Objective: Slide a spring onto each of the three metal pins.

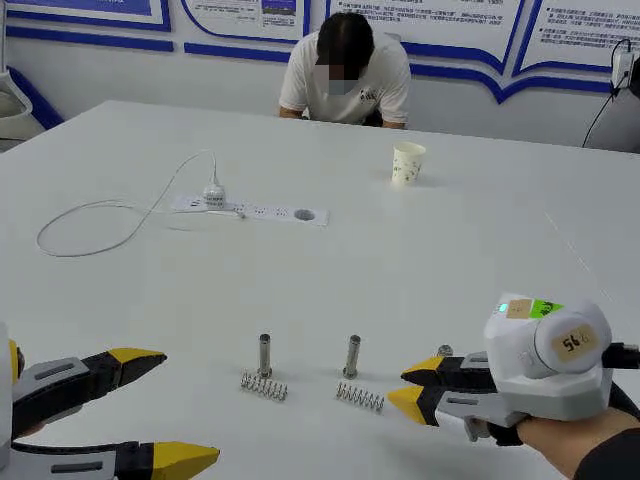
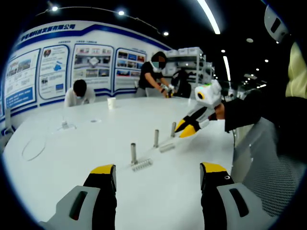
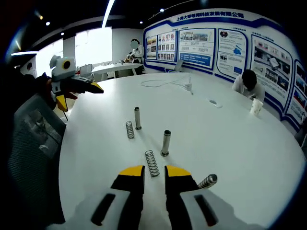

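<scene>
Steel spring (image 3: 152, 163) lies flat just ahead of the right gripper (image 3: 153, 170), jaws narrowly apart and empty; the left gripper (image 1: 188, 407) gapes wide. A light pinch near one end should leave the other free for the neighbouring pin (image 3: 165, 143).

The white bench (image 1: 450, 260) carries two bare metal pins standing upright, a left pin (image 1: 264, 355) and a middle pin (image 1: 352, 356). Each has a loose spring lying flat just beside its foot (left spring (image 1: 263, 386), middle spring (image 1: 360, 397)). A third pin (image 3: 207, 181) seems to wear a coil, though it is half hidden. Farther back are a paper cup (image 1: 407, 164) and a power strip (image 1: 262, 211) with a looped white cable (image 1: 100, 215).
</scene>
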Demonstrator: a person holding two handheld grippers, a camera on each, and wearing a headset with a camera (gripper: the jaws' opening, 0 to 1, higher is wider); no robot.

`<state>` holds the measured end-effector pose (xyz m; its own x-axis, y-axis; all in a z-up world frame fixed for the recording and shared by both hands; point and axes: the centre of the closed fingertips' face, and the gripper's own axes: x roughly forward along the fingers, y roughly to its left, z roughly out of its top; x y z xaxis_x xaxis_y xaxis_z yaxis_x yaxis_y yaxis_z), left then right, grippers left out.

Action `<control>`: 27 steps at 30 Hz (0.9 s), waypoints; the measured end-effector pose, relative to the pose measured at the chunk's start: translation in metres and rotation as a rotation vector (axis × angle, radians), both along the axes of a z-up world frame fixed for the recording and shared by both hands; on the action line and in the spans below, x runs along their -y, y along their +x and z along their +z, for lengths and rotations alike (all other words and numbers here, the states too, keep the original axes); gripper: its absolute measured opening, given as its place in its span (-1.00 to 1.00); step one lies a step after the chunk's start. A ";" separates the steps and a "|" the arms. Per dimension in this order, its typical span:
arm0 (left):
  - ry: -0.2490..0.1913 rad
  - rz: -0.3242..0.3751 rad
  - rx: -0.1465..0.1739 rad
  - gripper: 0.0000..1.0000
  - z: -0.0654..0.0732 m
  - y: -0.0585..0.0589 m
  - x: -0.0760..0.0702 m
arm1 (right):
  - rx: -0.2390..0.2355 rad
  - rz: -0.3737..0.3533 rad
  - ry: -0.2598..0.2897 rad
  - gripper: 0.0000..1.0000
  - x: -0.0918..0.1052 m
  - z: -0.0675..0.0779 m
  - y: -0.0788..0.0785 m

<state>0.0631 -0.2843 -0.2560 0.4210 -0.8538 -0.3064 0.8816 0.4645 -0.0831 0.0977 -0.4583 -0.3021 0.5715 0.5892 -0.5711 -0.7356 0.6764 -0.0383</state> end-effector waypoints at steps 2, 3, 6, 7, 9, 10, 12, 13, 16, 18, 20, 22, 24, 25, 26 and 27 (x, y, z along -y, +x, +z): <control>0.001 -0.001 0.000 0.44 0.000 0.000 0.000 | 0.001 0.015 -0.005 -0.65 -0.005 0.001 0.001; 0.002 -0.001 0.000 0.44 0.000 0.000 0.000 | 0.000 0.020 -0.007 -0.65 -0.006 0.000 0.002; 0.002 -0.001 0.001 0.44 0.000 0.000 0.000 | -0.005 0.040 -0.020 -0.65 -0.011 -0.001 0.004; 0.001 -0.001 0.001 0.44 0.000 0.000 0.000 | -0.008 0.044 -0.021 -0.65 -0.012 -0.002 0.005; 0.002 -0.001 0.000 0.44 0.000 -0.001 0.000 | -0.010 0.053 -0.028 -0.65 -0.014 -0.002 0.006; 0.002 -0.001 0.000 0.44 0.000 -0.001 0.000 | -0.013 0.056 -0.029 -0.65 -0.015 -0.003 0.007; 0.002 -0.001 0.000 0.45 0.000 -0.001 0.000 | -0.019 0.064 -0.034 -0.65 -0.017 -0.004 0.008; 0.003 -0.001 0.000 0.44 0.000 -0.001 0.000 | -0.024 0.068 -0.039 -0.65 -0.018 -0.005 0.009; 0.003 -0.001 0.000 0.44 0.000 -0.001 0.000 | -0.032 0.087 -0.052 -0.64 -0.022 -0.008 0.011; 0.003 -0.001 0.000 0.44 0.000 -0.001 0.000 | -0.034 0.096 -0.060 -0.64 -0.024 -0.009 0.012; 0.003 -0.001 -0.001 0.44 0.000 -0.001 0.000 | -0.039 0.107 -0.068 -0.64 -0.027 -0.011 0.012; 0.003 0.000 0.000 0.44 0.001 -0.001 0.000 | -0.044 0.119 -0.078 -0.64 -0.029 -0.013 0.013; 0.002 0.002 0.000 0.44 0.001 -0.001 0.000 | -0.052 0.129 -0.085 -0.64 -0.032 -0.015 0.013; 0.002 0.002 0.000 0.44 0.001 -0.001 0.000 | -0.053 0.133 -0.088 -0.64 -0.032 -0.016 0.013; 0.002 0.002 0.000 0.44 0.001 -0.001 0.000 | -0.055 0.137 -0.090 -0.64 -0.033 -0.017 0.013; 0.002 0.002 0.000 0.44 0.001 -0.001 0.000 | -0.058 0.139 -0.092 -0.64 -0.034 -0.018 0.014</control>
<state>0.0625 -0.2843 -0.2552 0.4229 -0.8523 -0.3079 0.8806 0.4666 -0.0820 0.1112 -0.4246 -0.3202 0.4527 0.6038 -0.6561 -0.8246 0.5635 -0.0505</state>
